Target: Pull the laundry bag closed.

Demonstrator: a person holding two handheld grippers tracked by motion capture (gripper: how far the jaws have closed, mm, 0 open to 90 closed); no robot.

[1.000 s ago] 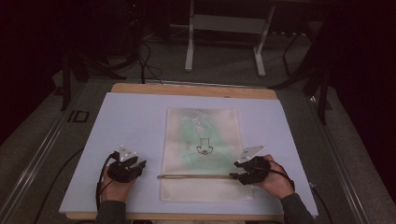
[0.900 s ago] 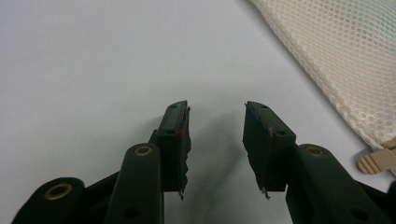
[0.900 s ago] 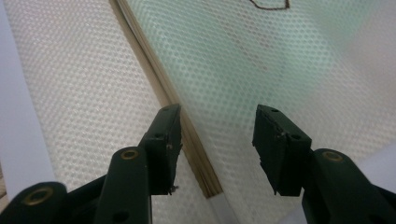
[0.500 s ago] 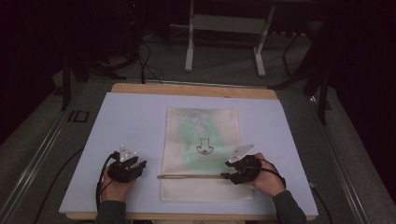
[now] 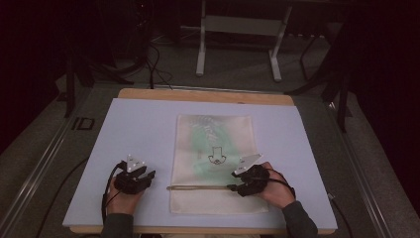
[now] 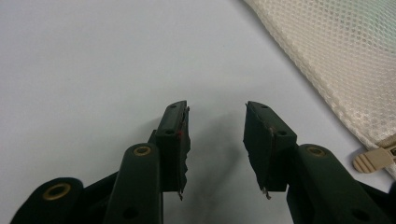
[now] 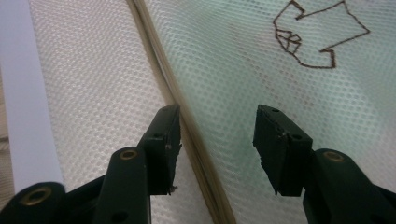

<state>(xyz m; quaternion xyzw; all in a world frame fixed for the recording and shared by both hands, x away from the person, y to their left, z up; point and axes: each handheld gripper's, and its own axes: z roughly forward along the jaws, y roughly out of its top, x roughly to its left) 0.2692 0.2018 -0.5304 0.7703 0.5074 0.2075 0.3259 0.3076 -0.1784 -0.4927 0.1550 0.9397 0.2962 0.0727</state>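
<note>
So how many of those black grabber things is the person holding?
2. The left hand-held gripper sits open over the bare white mat, beside the mesh bag. The right hand-held gripper is open over the bag's zipper.

Open blue mat is left all around the left gripper, whose jaws stand apart over bare surface with the mesh bag edge and its beige zipper pull just beside to its right. The right gripper is parked over the bag, jaws apart, with the zipper line running up beside its left jaw. The mat's far half and both side margins are unobstructed; nothing upright is seen on the table.
</note>
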